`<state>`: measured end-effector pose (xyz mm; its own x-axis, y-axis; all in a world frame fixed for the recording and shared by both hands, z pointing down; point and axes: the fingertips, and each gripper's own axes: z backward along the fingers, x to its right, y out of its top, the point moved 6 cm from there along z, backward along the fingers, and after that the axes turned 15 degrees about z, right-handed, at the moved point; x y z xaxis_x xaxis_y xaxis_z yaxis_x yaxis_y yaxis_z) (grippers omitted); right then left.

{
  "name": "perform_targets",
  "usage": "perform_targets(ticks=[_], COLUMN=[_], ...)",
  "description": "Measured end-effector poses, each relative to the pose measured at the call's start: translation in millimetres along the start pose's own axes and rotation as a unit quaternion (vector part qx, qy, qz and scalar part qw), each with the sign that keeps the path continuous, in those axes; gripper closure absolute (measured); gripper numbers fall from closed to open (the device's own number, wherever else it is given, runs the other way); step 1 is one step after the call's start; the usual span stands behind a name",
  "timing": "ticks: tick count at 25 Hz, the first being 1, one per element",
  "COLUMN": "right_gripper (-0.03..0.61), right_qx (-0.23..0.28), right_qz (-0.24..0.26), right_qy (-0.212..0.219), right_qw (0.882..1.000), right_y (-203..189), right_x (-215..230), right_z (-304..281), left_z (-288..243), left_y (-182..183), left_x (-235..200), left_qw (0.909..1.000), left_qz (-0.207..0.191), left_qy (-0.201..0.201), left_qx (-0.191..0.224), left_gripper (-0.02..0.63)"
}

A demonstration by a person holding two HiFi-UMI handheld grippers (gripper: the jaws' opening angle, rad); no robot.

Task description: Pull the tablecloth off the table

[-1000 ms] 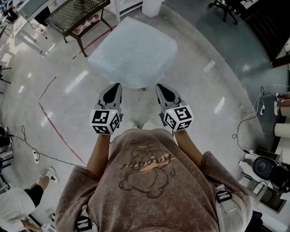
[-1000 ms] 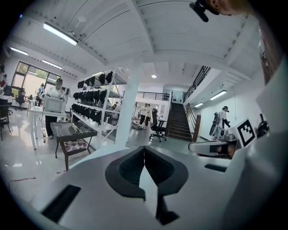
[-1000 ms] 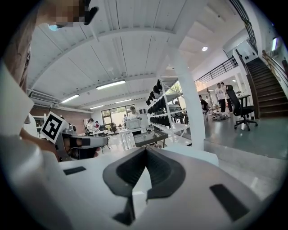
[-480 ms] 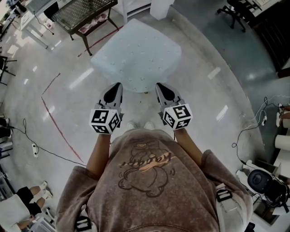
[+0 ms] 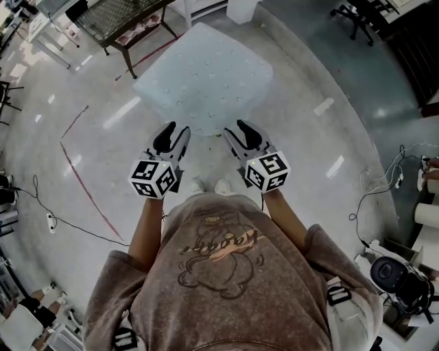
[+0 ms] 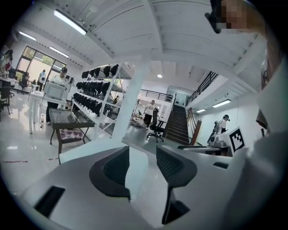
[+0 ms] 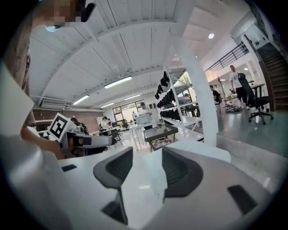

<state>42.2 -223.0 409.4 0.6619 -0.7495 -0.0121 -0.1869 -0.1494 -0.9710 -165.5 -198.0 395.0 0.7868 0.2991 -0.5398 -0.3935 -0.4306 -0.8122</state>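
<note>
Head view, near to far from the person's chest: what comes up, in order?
Brown sweatshirt → left gripper and right gripper side by side, both jaws just opened with the tablecloth's near edge in the gap, unpinched → the rest of the tablecloth → dark mesh table.

One pale blue dimpled tablecloth is lying draped. Two grey two-jaw tools are showing: left tool and right tool, jaws of both just opening, cloth edge sitting in each gap. One dark mesh-topped table and one black office chair are standing beyond. One red floor line is running at left.
</note>
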Motion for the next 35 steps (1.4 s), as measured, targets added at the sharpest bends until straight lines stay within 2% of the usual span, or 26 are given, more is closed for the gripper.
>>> perform_targets(ticks=[1, 2, 5, 11, 17, 22, 25, 35], right_gripper=[0.364, 0.326, 0.281, 0.275, 0.27, 0.256, 0.252, 0.236], right_qx=[0.001, 0.002, -0.001, -0.019, -0.049, -0.074, -0.086, -0.134], right_qz=[-0.008, -0.016, -0.025, -0.028, -0.062, -0.105, -0.13, -0.159], right_qy=[0.012, 0.023, 0.037, 0.049, 0.065, 0.061, 0.06, 0.066], right_qw=[1.0, 1.0, 0.999, 0.998, 0.995, 0.99, 0.986, 0.976], right_y=[-1.5, -2.9, -6.2, -16.5, -57.2, -96.0, -123.6, -212.7], right_x=[-1.4, -2.8, -4.2, -2.1, 1.2, 6.7, 11.0, 18.5], right_z=[-0.5, -0.9, -0.4, -3.8, -17.0, -30.8, -41.4, -70.1], left_z=[-1.4, -2.8, -6.0, -10.6, -23.6, -39.2, -50.4, -78.2], left_y=[-1.9, -3.7, -7.8, -16.8, -45.7, -75.0, -97.0, -173.8], left_x=[-0.8, -1.3, -1.3, -7.2, -29.9, -53.1, -71.0, -132.9], left_qw=[1.0, 0.9998, 0.9995, 0.999, 0.9938, 0.9887, 0.9848, 0.9664], left_qz=[0.004, 0.008, 0.013, 0.022, 0.091, 0.118, 0.135, 0.212], left_qy=[-0.006, -0.012, -0.02, -0.011, -0.028, -0.023, -0.017, 0.003], left_qx=[-0.005, -0.011, -0.022, -0.036, -0.058, -0.089, -0.108, -0.145], left_gripper=[0.412, 0.357, 0.307, 0.301, 0.287, 0.281, 0.281, 0.276])
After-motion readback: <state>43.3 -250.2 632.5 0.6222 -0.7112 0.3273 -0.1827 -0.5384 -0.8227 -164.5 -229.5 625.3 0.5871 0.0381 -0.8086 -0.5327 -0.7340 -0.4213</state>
